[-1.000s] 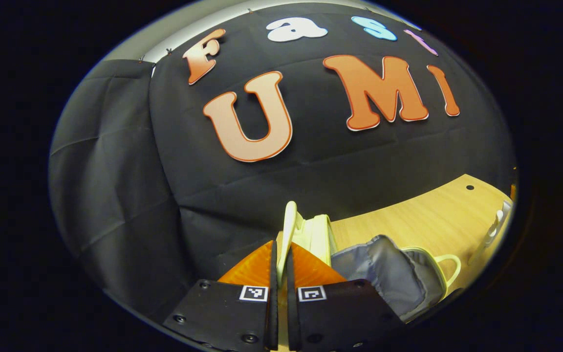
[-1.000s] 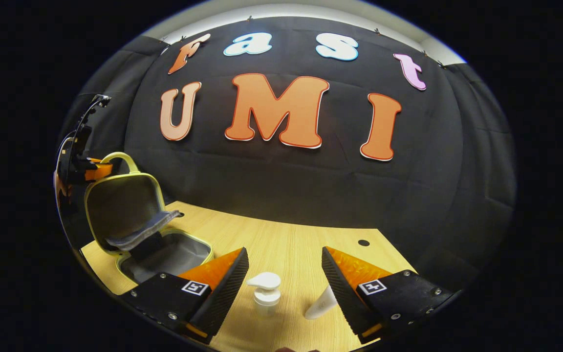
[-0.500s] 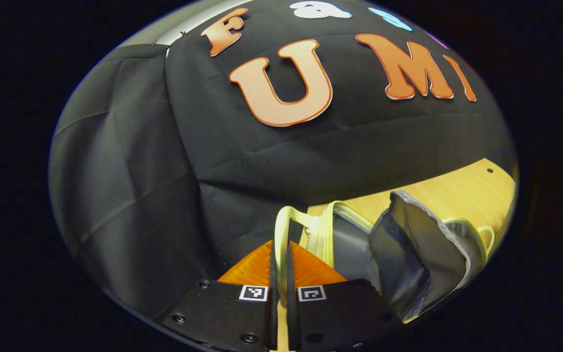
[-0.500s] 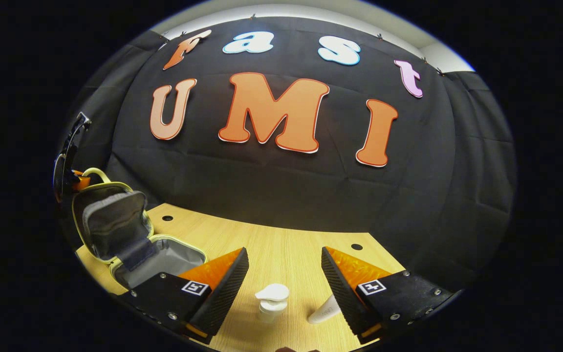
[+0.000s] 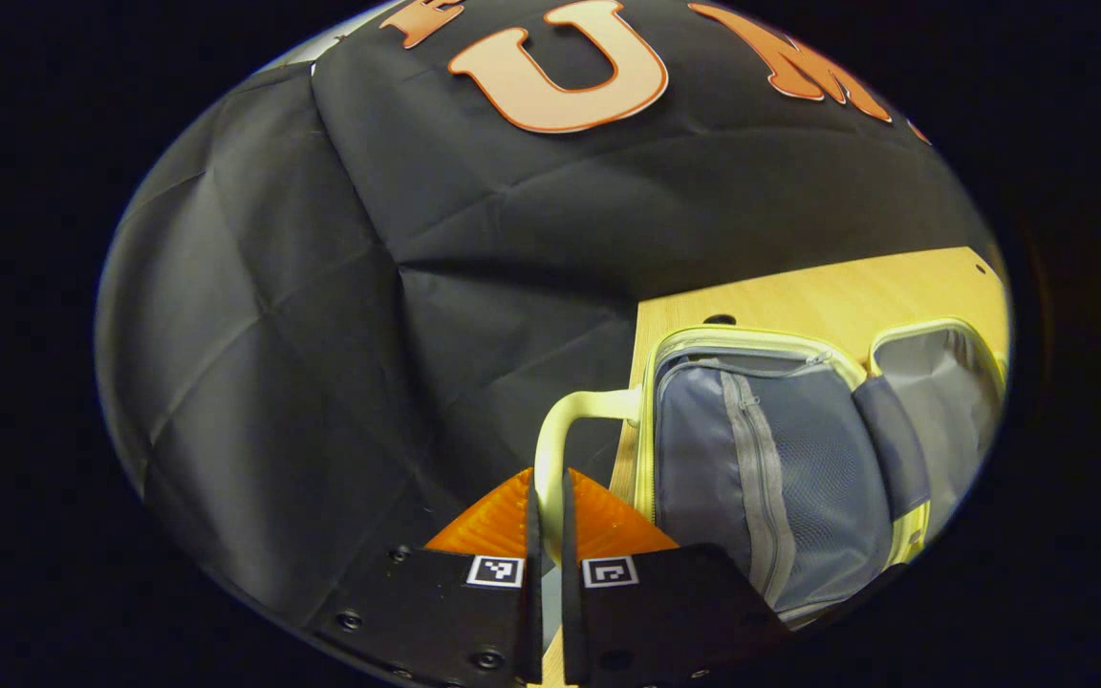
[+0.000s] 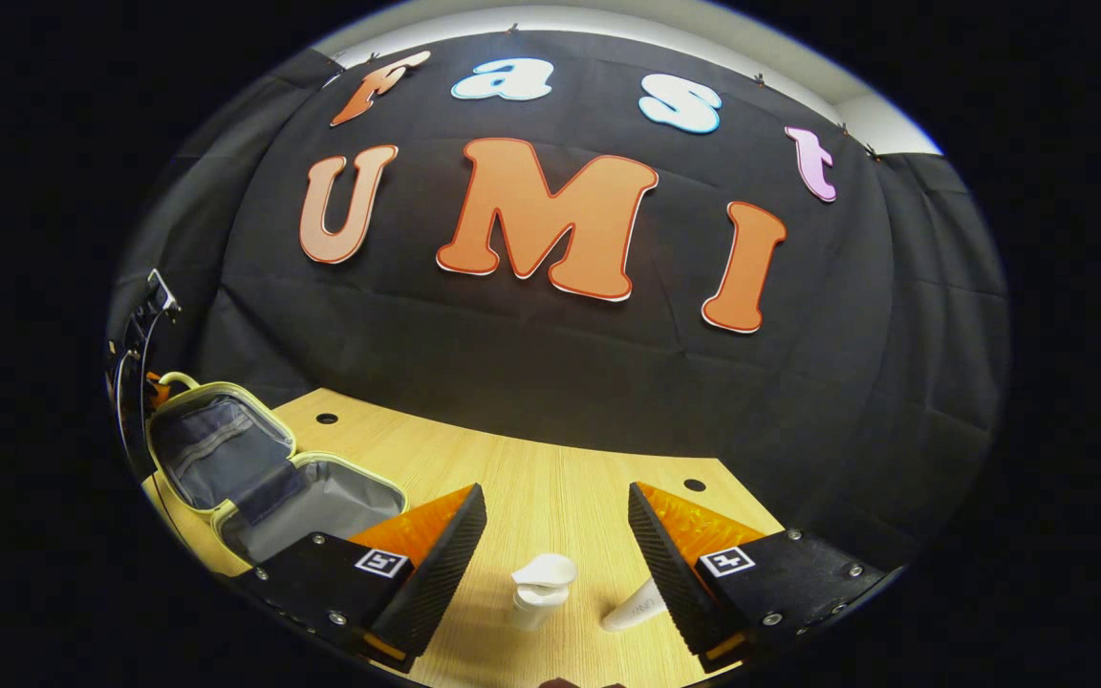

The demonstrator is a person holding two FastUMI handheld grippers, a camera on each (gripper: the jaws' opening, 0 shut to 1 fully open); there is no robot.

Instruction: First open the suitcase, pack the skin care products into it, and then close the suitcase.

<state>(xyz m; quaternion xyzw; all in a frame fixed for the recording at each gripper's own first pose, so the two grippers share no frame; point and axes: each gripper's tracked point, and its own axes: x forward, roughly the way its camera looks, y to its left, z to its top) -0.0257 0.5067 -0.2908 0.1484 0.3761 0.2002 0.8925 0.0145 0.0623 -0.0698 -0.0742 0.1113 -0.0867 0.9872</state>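
Wooden surface [image 6: 550, 478] carries the suitcase [image 5: 780, 459], lid swung wide by the left tool [image 5: 550, 511] pinching its handle [image 5: 560, 430], so opening looks done; next, the wide-open, empty right tool [image 6: 555, 535] must close on the pump bottle [image 6: 539, 585] right of the case.

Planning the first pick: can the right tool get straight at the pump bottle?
Probably yes. The right tool is open, and the pump bottle stands upright on the table between its fingers, with bare wood around it; only the tube lies close by.
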